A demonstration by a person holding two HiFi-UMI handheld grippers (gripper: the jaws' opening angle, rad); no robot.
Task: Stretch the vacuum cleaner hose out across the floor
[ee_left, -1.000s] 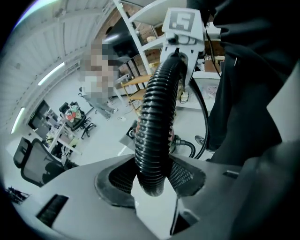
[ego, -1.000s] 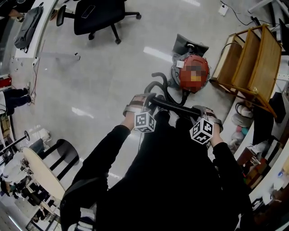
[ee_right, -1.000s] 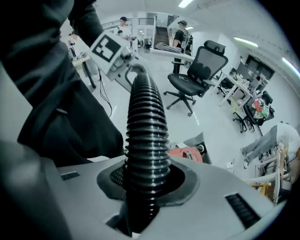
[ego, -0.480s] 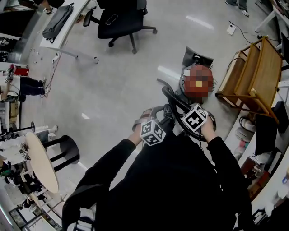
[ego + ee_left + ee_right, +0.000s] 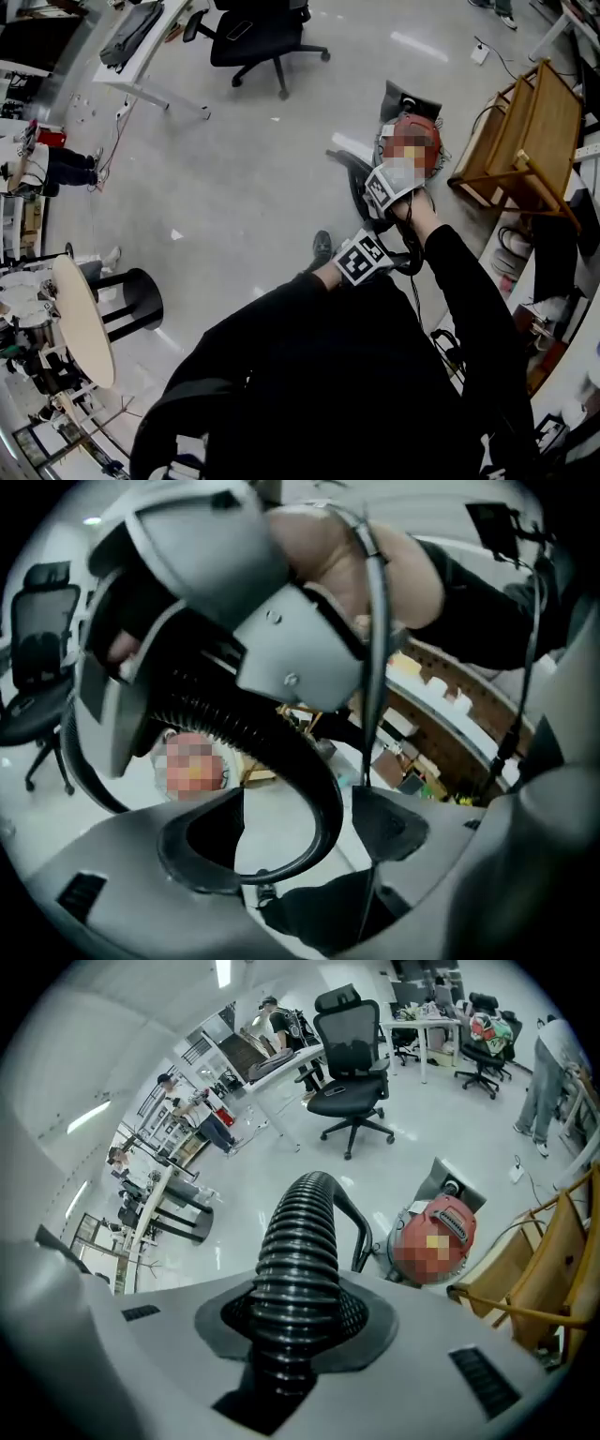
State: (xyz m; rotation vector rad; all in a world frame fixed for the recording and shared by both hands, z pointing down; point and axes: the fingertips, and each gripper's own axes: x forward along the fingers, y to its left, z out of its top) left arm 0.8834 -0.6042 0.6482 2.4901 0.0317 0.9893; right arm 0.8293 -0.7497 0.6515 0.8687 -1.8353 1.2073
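A black ribbed vacuum hose (image 5: pixel 298 1269) rises from between the jaws of the right gripper (image 5: pixel 295 1326), which is clamped around it. From there the hose arcs down toward the red canister vacuum cleaner (image 5: pixel 433 1239) on the pale polished floor (image 5: pixel 234 187), just in front of the person.

The left gripper (image 5: pixel 295 836) has just been opening. Its pads stand wide apart, with a curve of the hose passing loosely between them and pressed by neither.

The hose looks light, bendy and springy, so it will likely sag and recoil when pulled. Its ridges should stop a grip from sliding. The ribbed length further from the canister seems the best place for the left gripper to take hold.

A black office chair (image 5: pixel 258 37) stands well beyond. A wooden rack (image 5: pixel 525 141) is beside the canister.
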